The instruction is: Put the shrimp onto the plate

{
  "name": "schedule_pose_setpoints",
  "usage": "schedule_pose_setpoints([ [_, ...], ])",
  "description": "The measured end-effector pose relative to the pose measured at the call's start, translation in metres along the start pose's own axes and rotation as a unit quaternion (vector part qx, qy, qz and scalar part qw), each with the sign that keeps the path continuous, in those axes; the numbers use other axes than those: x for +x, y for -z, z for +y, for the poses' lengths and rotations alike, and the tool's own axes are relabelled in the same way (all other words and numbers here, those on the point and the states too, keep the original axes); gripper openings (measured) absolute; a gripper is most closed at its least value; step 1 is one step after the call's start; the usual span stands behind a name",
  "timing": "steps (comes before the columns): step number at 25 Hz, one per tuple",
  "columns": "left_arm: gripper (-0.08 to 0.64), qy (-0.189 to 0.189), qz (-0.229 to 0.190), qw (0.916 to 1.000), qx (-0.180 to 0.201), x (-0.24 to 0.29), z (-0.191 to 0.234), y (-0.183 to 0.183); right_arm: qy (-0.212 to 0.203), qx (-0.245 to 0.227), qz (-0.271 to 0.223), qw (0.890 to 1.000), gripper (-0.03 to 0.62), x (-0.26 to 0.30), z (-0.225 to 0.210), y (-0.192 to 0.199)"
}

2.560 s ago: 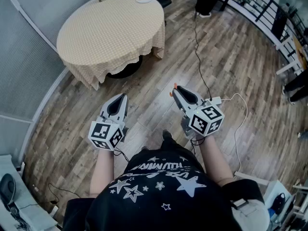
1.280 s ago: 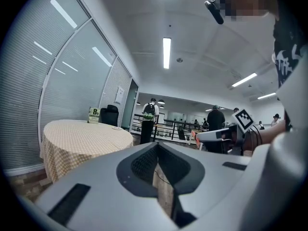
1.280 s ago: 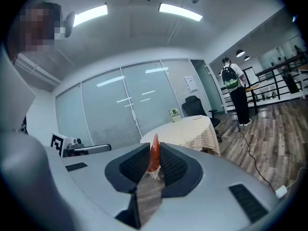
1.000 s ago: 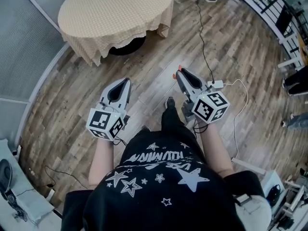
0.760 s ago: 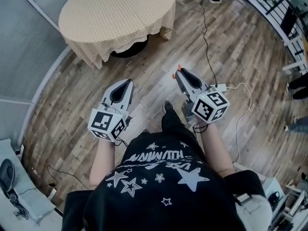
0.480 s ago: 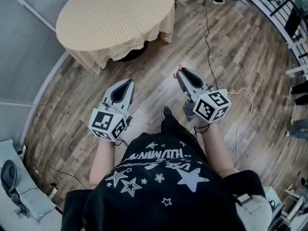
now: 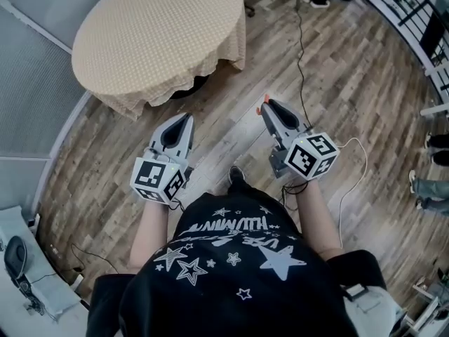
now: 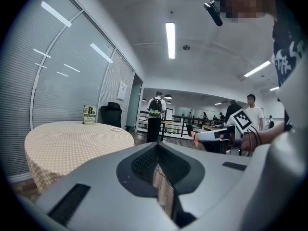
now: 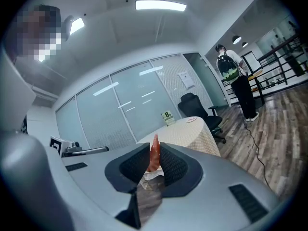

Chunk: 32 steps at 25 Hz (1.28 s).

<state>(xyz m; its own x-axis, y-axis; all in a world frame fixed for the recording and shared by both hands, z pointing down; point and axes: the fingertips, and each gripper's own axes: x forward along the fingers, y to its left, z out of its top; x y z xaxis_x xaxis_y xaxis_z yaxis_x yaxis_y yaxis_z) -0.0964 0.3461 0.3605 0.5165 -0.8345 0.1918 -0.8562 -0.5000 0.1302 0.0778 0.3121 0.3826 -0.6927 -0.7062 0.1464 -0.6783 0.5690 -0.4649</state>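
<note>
**Shrimp held in the right gripper, plate well away on the table**

The right gripper (image 7: 262, 107) is held out over the wooden floor (image 7: 337, 83) with its jaws closed on the shrimp (image 9: 153, 156). The shrimp is an orange sliver standing upright between the two pads, its pointed end poking above them. In the head view only small orange bits of it show at the jaw tips.

The left gripper (image 8: 157, 145) is held out beside the right one, the two apart on either side of the person's shoe (image 7: 236, 175). Its jaws are pressed together at the tips with nothing between them.

The round table (image 7: 154, 41), draped in a checked beige cloth, stands ahead and to the left, well apart from both grippers. The white plate (image 8: 115, 128) sits near the table's far edge (in the head view it is only a sliver at the top of the frame). A small upright sign card (image 8: 89, 114) stands near the plate, and a black office chair (image 9: 195, 105) stands just behind the table.

A black cable (image 7: 298, 55) trails across the floor boards past the right gripper. Further back a person with a backpack (image 8: 155, 112) stands by a railing — too far off to make out more
</note>
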Motion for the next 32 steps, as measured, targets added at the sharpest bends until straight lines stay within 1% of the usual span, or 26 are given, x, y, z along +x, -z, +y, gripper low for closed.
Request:
schedule_pose_setpoints([
  [4, 0.009, -0.005, 0.006, 1.0000, 0.003, 0.030, -0.010, 0.001, -0.004, 0.007, -0.003, 1.000, 0.071, -0.004, -0.031, -0.010],
  [8, 0.009, -0.021, 0.005, 0.9998, 0.002, 0.048, -0.016, 0.000, -0.010, 0.014, -0.002, 1.000, 0.071, -0.009, -0.055, -0.017],
  [11, 0.009, -0.030, 0.005, 0.9995, -0.003, 0.056, -0.014, -0.002, -0.011, 0.020, -0.002, 1.000, 0.071, -0.008, -0.065, -0.021],
  [17, 0.009, -0.031, 0.008, 0.9995, 0.000, 0.077, -0.004, -0.004, -0.013, 0.025, 0.002, 1.000, 0.071, 0.007, -0.080, -0.022],
  [21, 0.009, -0.020, 0.005, 0.9998, -0.003, 0.106, 0.009, -0.005, -0.006, 0.021, 0.004, 1.000, 0.071, 0.021, -0.095, -0.027],
  [26, 0.009, 0.003, 0.003, 1.0000, -0.001, 0.149, 0.024, -0.010, 0.016, 0.020, 0.000, 1.000, 0.071, 0.040, -0.124, -0.043],
  [29, 0.009, 0.015, 0.005, 0.9999, -0.005, 0.180, 0.042, -0.016, 0.030, 0.021, -0.002, 0.999, 0.071, 0.062, -0.144, -0.060],
  [32, 0.009, 0.024, 0.008, 0.9997, -0.003, 0.208, 0.065, -0.023, 0.033, 0.014, -0.002, 0.999, 0.071, 0.089, -0.157, -0.077],
])
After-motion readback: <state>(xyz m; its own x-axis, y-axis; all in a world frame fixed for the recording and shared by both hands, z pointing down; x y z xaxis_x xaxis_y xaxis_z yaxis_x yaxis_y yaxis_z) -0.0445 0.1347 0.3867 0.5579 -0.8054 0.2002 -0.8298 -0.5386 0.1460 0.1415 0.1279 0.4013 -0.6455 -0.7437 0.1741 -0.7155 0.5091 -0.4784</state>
